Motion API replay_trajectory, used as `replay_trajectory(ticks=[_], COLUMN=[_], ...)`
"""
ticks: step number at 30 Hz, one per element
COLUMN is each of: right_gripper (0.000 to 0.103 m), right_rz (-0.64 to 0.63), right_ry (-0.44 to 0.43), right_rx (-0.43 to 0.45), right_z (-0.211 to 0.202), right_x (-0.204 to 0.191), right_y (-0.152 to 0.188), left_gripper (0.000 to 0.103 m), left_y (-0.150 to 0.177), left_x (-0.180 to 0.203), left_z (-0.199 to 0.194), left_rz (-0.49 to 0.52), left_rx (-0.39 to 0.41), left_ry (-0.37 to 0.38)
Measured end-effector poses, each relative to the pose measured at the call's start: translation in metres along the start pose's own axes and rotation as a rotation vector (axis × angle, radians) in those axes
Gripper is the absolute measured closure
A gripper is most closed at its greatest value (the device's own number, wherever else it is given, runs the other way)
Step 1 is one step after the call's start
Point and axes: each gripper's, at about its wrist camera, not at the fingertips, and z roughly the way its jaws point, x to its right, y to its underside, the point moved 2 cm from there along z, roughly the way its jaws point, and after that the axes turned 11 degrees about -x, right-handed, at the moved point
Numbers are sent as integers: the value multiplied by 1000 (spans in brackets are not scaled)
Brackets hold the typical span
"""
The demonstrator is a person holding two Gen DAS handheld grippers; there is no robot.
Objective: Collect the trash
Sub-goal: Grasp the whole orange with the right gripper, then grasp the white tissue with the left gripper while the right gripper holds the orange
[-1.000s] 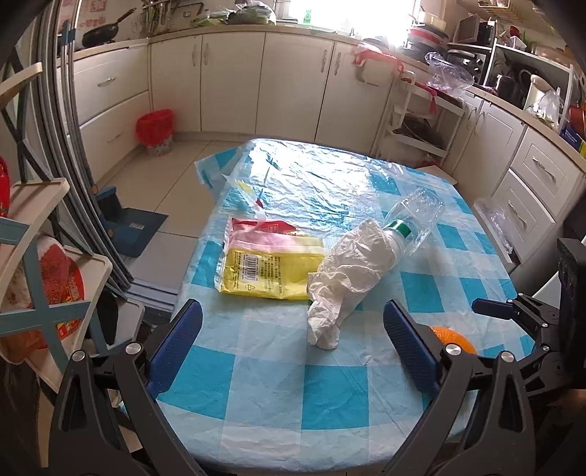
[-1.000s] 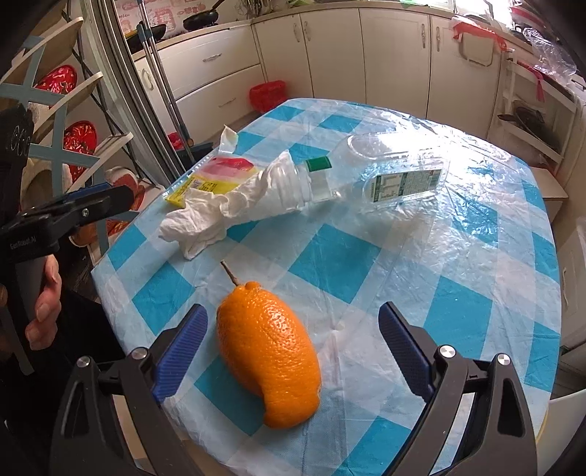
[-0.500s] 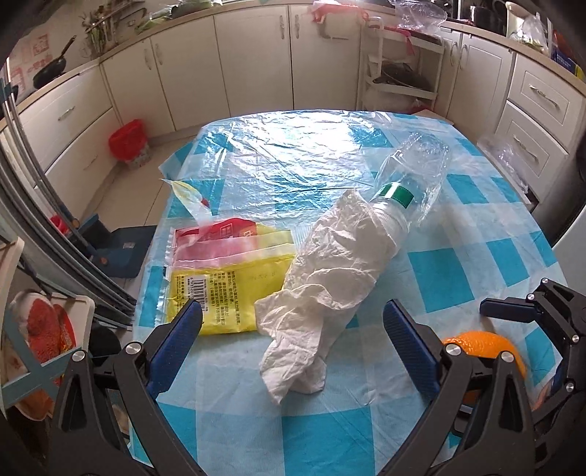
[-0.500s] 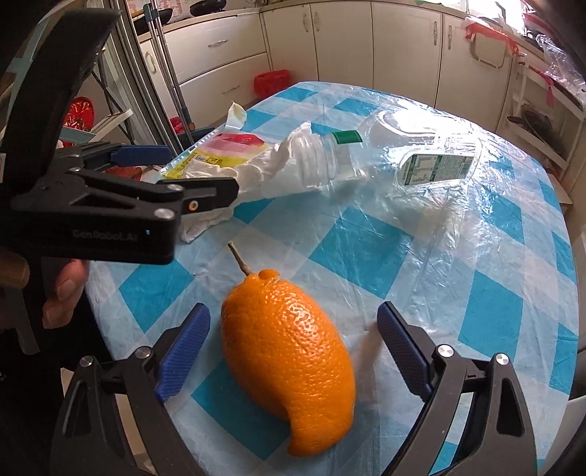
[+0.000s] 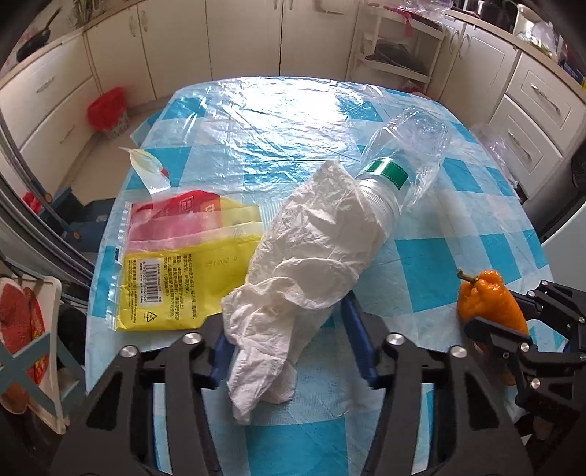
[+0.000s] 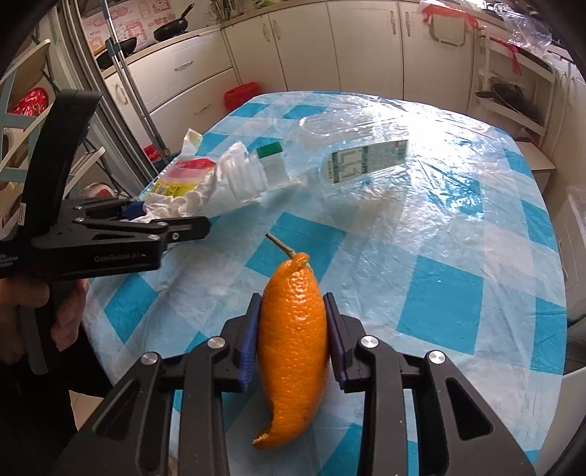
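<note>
The right gripper (image 6: 293,348), jaws just closed, pinches the orange peel (image 6: 293,351). The left gripper (image 5: 289,348), likewise just closed, clamps the crumpled white tissue (image 5: 304,278) on the table (image 5: 421,263).

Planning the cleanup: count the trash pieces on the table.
4: crumpled tissue in the left gripper; orange peel in the right gripper; plastic bottle; yellow wrapper at the table's left edge.

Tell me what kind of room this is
Most likely a home kitchen: cream cabinet doors and drawers line the walls, black frying pans sit on the counter, and a blue-checked plastic-covered table stands in the middle.
</note>
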Motion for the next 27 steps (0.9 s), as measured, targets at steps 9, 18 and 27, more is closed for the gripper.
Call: replay_trajectory(ticks=[9, 18, 27], right_gripper=[69, 51, 51], right_rz=[31, 36, 44], right_ry=[17, 25, 28], right_rx=[2, 4, 13], right_z=[-2, -7, -8], right_x=[9, 13, 16], right_y=[1, 9, 9], left_gripper=[92, 92, 73], left_y=[14, 38, 38], left_x=[-19, -21, -31], left_z=[-40, -57, -65], left_rz=[-34, -56, -134], left_rx=[113, 135, 181], left_ry=[160, 221, 308])
